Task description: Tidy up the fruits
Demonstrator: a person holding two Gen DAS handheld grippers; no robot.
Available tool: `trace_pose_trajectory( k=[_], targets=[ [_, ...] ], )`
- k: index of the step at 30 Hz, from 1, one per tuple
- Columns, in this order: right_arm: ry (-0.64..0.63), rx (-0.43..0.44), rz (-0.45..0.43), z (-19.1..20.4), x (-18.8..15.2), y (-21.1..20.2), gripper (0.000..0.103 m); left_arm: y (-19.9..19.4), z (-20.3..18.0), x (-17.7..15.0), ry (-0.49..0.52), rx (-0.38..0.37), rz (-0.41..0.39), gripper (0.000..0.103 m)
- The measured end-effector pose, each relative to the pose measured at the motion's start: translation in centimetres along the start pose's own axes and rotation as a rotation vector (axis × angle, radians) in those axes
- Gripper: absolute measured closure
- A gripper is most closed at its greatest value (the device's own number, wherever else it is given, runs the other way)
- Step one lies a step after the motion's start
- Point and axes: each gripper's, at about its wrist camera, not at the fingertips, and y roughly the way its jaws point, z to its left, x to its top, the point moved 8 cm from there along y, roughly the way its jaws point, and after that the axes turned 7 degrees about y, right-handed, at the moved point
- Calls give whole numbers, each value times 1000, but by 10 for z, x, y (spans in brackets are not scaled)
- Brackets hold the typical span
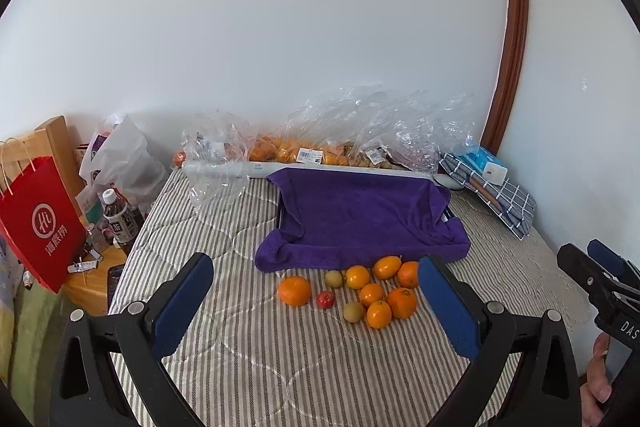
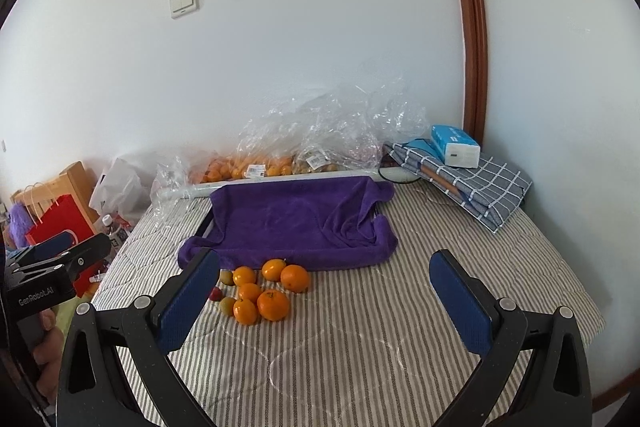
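Note:
Several oranges [image 1: 378,291] lie in a loose cluster on the striped bed cover, with two small yellow-green fruits [image 1: 353,311] and one small red fruit [image 1: 325,299] among them. They lie just in front of a tray draped in a purple towel [image 1: 360,219]. My left gripper [image 1: 316,291] is open and empty, held above the bed short of the fruit. In the right wrist view the same cluster [image 2: 264,291] lies left of centre before the towel [image 2: 296,219]. My right gripper [image 2: 325,287] is open and empty, to the right of the fruit.
Clear plastic bags with more oranges [image 1: 288,149] lie along the wall behind the tray. A folded checked cloth [image 2: 472,183] with a tissue pack [image 2: 456,145] sits at the back right. A red paper bag [image 1: 40,223] and bottles [image 1: 116,215] stand left of the bed.

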Motion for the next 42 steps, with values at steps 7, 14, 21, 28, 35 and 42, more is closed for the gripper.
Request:
trace_pose_trajectory(
  k=[7, 14, 21, 28, 35, 42],
  targets=[
    [-26, -28, 40, 2, -9, 31, 0, 25, 10, -3, -9, -16, 13, 0],
    [-60, -48, 77, 2, -24, 75, 2, 63, 29, -17, -33, -13, 73, 13],
    [-25, 6, 178, 0, -45, 120, 18, 99, 45, -35, -51, -4, 147, 14],
    [-99, 94, 283, 26, -85, 152, 36, 125, 51, -52, -49, 3, 195, 14],
    [-113, 176, 378, 42, -116, 169, 44, 137, 58, -61, -56, -3, 215, 14],
    [-132, 138, 405, 44, -128, 186, 44, 146, 56, -69, -15, 17, 231, 14]
  ],
)
